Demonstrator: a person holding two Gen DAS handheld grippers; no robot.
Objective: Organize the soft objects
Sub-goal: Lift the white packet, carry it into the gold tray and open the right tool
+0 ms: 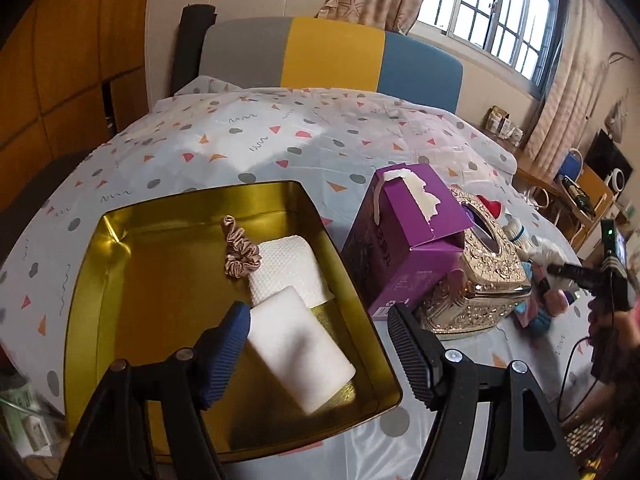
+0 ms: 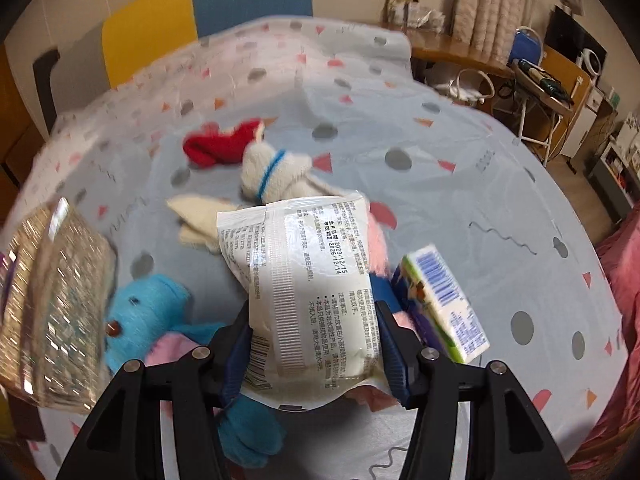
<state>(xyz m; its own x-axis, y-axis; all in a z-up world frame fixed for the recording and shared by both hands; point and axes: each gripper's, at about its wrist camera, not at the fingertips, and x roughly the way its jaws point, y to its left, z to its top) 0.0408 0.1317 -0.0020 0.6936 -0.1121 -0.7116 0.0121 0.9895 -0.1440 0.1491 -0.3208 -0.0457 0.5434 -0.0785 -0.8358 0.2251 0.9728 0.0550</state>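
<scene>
A gold tin tray [image 1: 92, 292] holds a white sponge block [image 1: 298, 350], a white textured cloth [image 1: 288, 268] and a beige scrunchie [image 1: 240, 250]. My left gripper [image 1: 320, 344] is open above the tray's near right corner, its left finger beside the sponge. My right gripper [image 2: 314, 336] is shut on a white printed wipes packet [image 2: 308, 280] and holds it above the table. Below it lie a blue plush toy [image 2: 148, 308], a white sock with a blue stripe [image 2: 276, 172], a red sock [image 2: 218, 146] and a cream cloth [image 2: 196, 216].
A purple tissue box [image 1: 404, 240] and an ornate gold tissue holder [image 1: 484, 276] stand right of the tray. A small green and purple packet [image 2: 440, 300] sits right of the wipes packet. The patterned tablecloth [image 1: 280, 140] covers the table; chairs stand behind it.
</scene>
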